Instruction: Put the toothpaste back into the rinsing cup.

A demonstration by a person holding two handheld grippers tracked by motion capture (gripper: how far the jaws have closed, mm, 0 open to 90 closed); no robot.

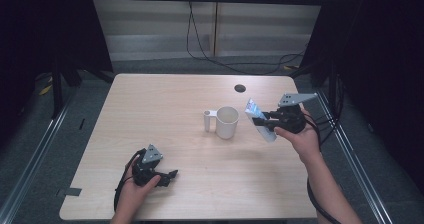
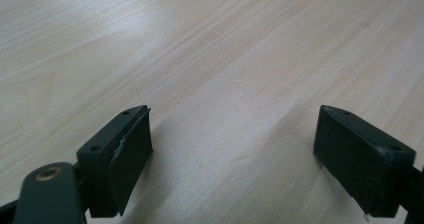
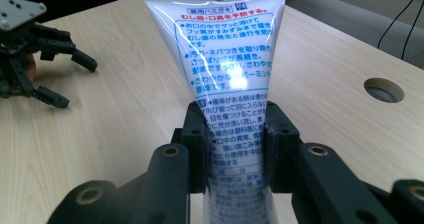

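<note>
Tube (image 3: pixel 227 59): white toothpaste tube, clamped in right gripper (image 1: pixel 264 122), held off the table (image 1: pixel 165 104) just right of the mug (image 1: pixel 226 122).
Tube pose: tilted in the high view, flat crimped end up and away from the hand; cap end not visible.
Right gripper: jaws closed tight on the tube's lower body, pads squeezing both sides; wall is pinched in slightly.
Left gripper (image 1: pixel 167 176): resting low at the near-left of the table, jaws wide apart, nothing between them, just bare wood.
Step, my read: carry the tube over the mug and stand it inside.
How to do it well: swing the tube closer to vertical first, centre the lower end over the rim, then lower before letting go. Keep the squeeze steady, since a soft tube can slip or bend. Come in from the right; the handle (image 1: pixel 208 120) sticks out on the mug's left, clear of the path.
Mug contents: looks empty, pale inside wall visible, bottom not fully seen.
Risk: a tall tube could tip a light mug if dropped off-centre.
</note>
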